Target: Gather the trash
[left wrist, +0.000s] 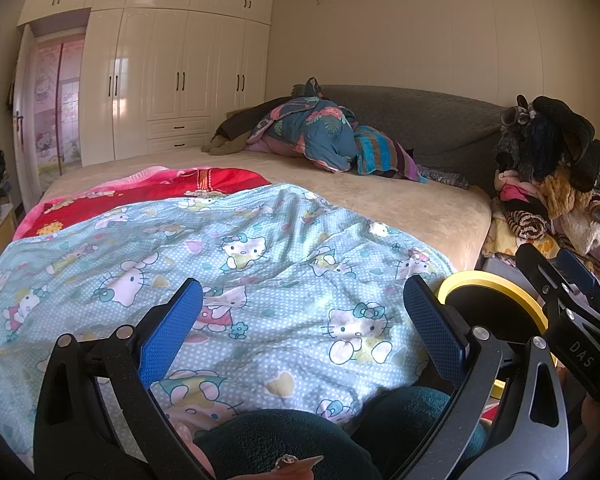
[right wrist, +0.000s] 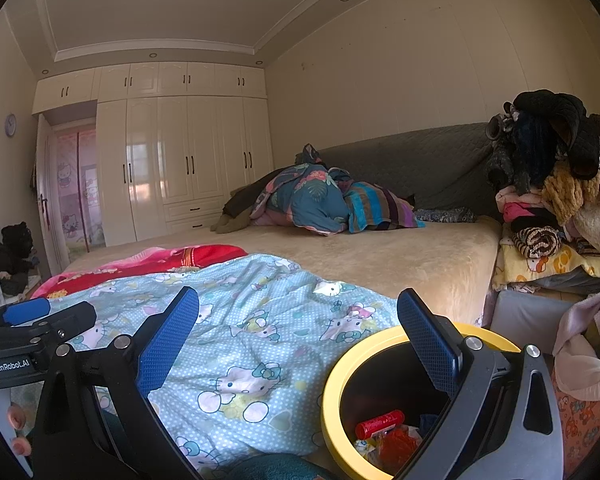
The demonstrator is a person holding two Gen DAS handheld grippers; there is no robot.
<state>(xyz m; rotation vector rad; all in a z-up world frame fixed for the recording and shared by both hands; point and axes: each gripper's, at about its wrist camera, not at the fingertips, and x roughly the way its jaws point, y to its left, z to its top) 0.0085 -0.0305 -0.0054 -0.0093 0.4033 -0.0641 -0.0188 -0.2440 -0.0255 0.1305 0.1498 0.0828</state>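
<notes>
A yellow-rimmed trash bin (right wrist: 340, 364) stands beside the bed at the lower right, holding a red tube (right wrist: 380, 423) and crumpled wrappers (right wrist: 396, 446). My right gripper (right wrist: 298, 328) hangs open and empty, its right finger over the bin's rim. My left gripper (left wrist: 302, 320) is open too, with nothing between its blue pads, above a light blue cartoon-cat quilt (left wrist: 220, 264). The bin's rim (left wrist: 480, 280) shows behind the left gripper's right finger. The right gripper (left wrist: 572, 300) appears at the right edge of the left wrist view, and the left gripper (right wrist: 32, 320) at the left edge of the right wrist view.
A wide bed with a beige cover (right wrist: 400, 256) fills the middle. A red blanket (right wrist: 172, 260) lies beside the quilt, and bundled bedding (right wrist: 320, 204) sits by the grey headboard (right wrist: 420, 160). Piled clothes (right wrist: 552, 184) tower at the right. White wardrobes (right wrist: 180, 160) line the far wall.
</notes>
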